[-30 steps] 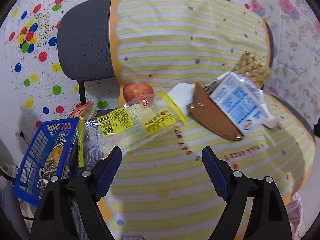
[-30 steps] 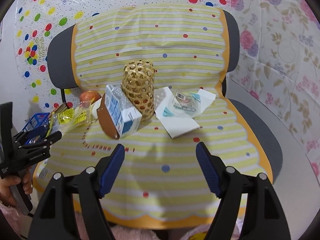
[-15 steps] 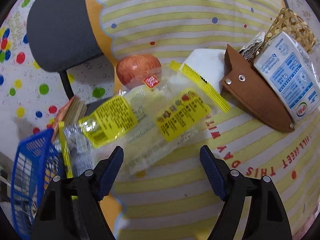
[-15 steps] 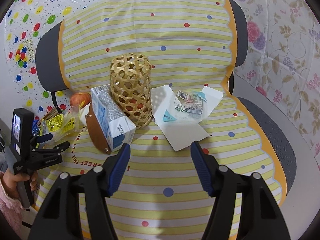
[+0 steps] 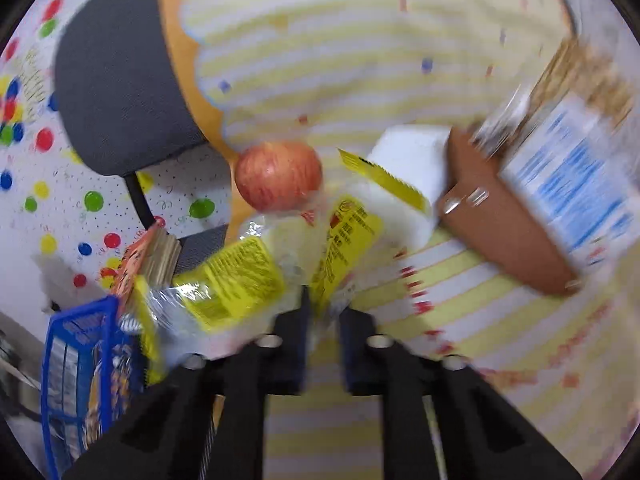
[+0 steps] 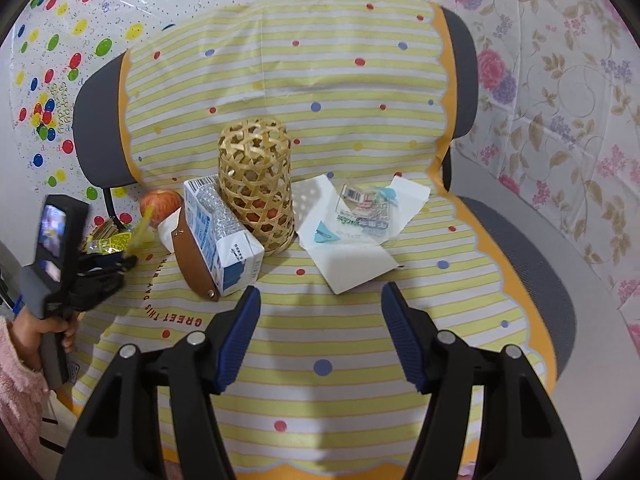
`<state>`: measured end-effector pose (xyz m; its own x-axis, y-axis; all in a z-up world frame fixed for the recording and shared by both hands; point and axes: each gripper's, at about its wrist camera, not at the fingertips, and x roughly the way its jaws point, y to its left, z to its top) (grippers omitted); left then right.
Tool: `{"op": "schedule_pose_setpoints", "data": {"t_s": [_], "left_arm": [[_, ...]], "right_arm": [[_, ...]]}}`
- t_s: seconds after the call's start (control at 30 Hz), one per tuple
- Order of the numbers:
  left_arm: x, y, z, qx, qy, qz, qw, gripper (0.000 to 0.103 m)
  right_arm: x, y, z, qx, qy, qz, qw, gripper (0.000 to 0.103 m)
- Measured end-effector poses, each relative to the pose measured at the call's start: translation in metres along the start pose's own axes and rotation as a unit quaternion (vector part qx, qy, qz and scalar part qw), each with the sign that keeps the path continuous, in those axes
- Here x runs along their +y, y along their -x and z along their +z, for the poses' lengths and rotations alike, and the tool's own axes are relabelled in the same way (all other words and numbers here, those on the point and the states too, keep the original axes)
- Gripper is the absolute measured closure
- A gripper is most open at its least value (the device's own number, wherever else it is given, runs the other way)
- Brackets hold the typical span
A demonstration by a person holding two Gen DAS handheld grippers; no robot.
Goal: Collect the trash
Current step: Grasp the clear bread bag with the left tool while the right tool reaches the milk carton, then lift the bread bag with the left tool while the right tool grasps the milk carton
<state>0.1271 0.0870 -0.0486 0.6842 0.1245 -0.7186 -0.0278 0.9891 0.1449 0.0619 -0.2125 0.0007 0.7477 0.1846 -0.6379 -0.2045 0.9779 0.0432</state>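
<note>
Left gripper is clamped down on the wrapper, jaws nearly pressed together with just the thin crinkled plastic pinched between the pads. The wrapper lies at the seat's left edge, just in front of the apple and right beside the blue basket.

Risk now, as I read it: that grip sits on one edge of a slippery film, so a quick lift could let the wrapper slide out. The film also reaches up against the apple and the white block, so dragging it might roll the apple off the seat or nudge the brown case and carton. The left view is blurred, so I can't tell how deep the bite is.

Right gripper hangs over the front of the seat, jaws spread wide, holding nothing, touching nothing. Ahead of it sit the paper and a clear packet, beside the wicker basket, both waiting to be collected.
</note>
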Motion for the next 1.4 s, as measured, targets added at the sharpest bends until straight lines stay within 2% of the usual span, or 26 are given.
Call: {"op": "schedule_pose_setpoints", "data": {"t_s": [0.13, 0.23, 0.47, 0.5, 0.57, 0.67, 1.03, 1.1, 1.3, 1.4], "left_arm": [[0.006, 0.069, 0.001, -0.073, 0.039, -0.069, 0.9941, 0.101], [0.007, 0.108, 0.001, -0.104, 0.058, -0.115, 0.9863, 0.101], [0.0, 0.148, -0.002, -0.13, 0.09, -0.176, 0.9716, 0.101], [0.001, 0.15, -0.004, -0.131, 0.096, -0.181, 0.97, 0.101], [0.001, 0.15, -0.005, -0.128, 0.108, -0.193, 0.9668, 0.101], [0.002, 0.145, -0.006, -0.126, 0.112, -0.191, 0.967, 0.101], [0.003, 0.123, -0.006, -0.116, 0.115, -0.175, 0.971, 0.1], [0.004, 0.12, -0.006, -0.113, 0.109, -0.169, 0.973, 0.095], [0.003, 0.106, -0.014, -0.09, 0.105, -0.168, 0.9761, 0.092], [0.001, 0.102, -0.017, -0.08, 0.107, -0.181, 0.9744, 0.092]], "right_arm": [[-0.005, 0.006, -0.001, -0.002, -0.007, 0.009, 1.0, 0.041], [-0.002, 0.007, -0.001, -0.001, -0.012, 0.027, 1.0, 0.041], [0.022, -0.007, 0.002, 0.003, 0.019, 0.067, 0.998, 0.04], [0.026, -0.012, 0.003, 0.006, 0.023, 0.074, 0.997, 0.041], [0.033, -0.021, 0.005, 0.01, 0.027, 0.085, 0.996, 0.05], [0.04, -0.04, 0.012, 0.018, 0.029, 0.099, 0.994, 0.055], [0.053, -0.094, 0.039, 0.038, 0.051, 0.108, 0.992, 0.054], [0.054, -0.101, 0.041, 0.043, 0.054, 0.114, 0.991, 0.053], [0.064, -0.108, 0.039, 0.055, 0.079, 0.118, 0.988, 0.053], [0.068, -0.1, 0.033, 0.052, 0.093, 0.117, 0.987, 0.064]]}}
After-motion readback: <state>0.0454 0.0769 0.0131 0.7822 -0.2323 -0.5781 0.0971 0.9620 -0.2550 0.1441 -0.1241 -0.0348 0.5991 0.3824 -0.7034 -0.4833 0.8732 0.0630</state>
